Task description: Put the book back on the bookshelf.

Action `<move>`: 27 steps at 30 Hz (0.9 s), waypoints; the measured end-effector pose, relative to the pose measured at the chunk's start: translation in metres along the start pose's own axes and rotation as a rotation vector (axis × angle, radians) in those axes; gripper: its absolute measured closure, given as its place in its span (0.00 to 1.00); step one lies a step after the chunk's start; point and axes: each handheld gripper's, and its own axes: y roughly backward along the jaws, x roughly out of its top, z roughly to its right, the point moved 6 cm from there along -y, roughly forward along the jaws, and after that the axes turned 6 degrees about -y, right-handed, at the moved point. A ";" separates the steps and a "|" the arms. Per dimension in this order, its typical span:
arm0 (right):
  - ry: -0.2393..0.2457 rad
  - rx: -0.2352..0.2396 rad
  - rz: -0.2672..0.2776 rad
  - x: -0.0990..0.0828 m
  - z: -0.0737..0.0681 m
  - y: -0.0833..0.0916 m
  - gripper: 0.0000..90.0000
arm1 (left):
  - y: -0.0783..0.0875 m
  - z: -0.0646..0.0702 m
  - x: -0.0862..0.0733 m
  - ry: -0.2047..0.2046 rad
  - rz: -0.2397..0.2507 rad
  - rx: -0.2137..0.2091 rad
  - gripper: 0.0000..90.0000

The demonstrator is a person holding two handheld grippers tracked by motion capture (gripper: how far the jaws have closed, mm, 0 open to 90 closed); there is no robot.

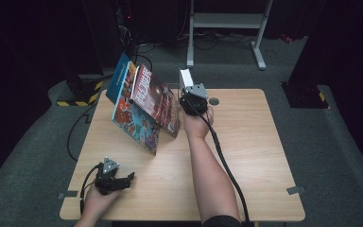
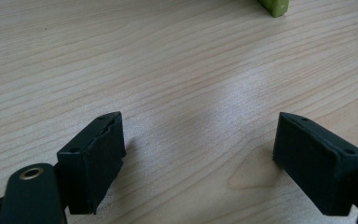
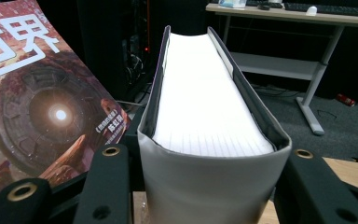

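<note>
book (image 3: 205,121): thick, stiff, heavy, upright beside leaning magazines (image 1: 146,106) | right gripper (image 1: 192,97): clamped across spine | left gripper (image 1: 123,181): wide, empty

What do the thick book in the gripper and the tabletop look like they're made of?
The thick book: white paper pages, seen as fine stacked lines along the page edge, wrapped in a smooth, slightly glossy grey cover, perhaps coated card or soft plastic. The right gripper clamps it. The table: pale wood or wood-look laminate, with long grain lines and a soft sheen.
</note>
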 end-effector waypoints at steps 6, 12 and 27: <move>-0.004 -0.006 0.003 0.000 0.002 -0.002 0.61 | 0.000 0.000 0.000 0.000 0.000 -0.001 0.18; 0.000 -0.002 0.007 0.001 -0.001 -0.004 0.61 | 0.000 0.000 0.000 0.000 0.000 0.000 0.18; -0.003 0.005 0.001 -0.001 -0.002 -0.004 0.60 | 0.000 0.000 0.000 -0.003 -0.003 -0.001 0.19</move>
